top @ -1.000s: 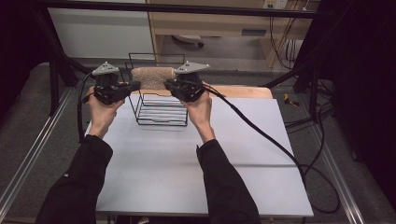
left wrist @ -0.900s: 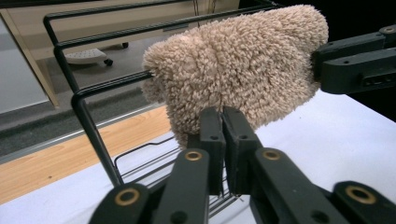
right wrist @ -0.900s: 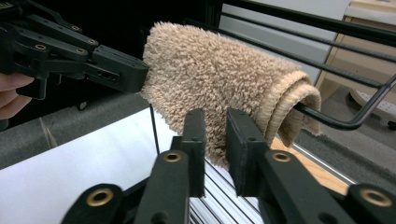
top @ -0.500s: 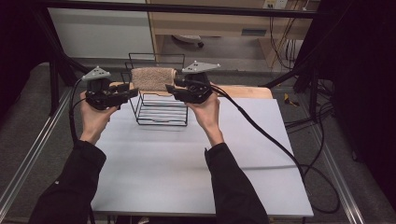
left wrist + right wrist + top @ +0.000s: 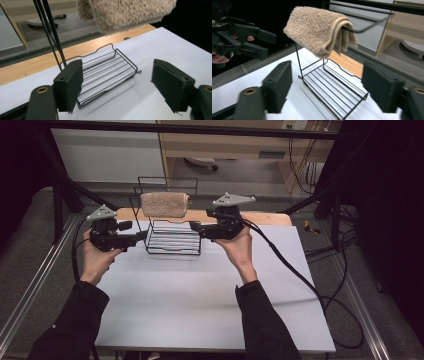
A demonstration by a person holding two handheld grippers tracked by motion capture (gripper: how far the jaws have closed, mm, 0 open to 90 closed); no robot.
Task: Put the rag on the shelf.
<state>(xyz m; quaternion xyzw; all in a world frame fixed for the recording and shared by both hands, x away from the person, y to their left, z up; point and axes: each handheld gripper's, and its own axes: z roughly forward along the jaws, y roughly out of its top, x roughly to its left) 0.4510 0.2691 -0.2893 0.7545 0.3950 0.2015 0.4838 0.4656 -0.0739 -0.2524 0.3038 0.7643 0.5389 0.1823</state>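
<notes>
My left gripper [image 5: 141, 235] and right gripper [image 5: 195, 227] have just been opening, empty, flanking the fluffy beige towel [image 5: 164, 204] draped on the thin black wire rack [image 5: 172, 242].

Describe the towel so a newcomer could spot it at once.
At the far edge of the white table stands a black wire rack. The towel hangs folded over its top bar, the only soft, tan, fuzzy thing among bare wire.
</notes>
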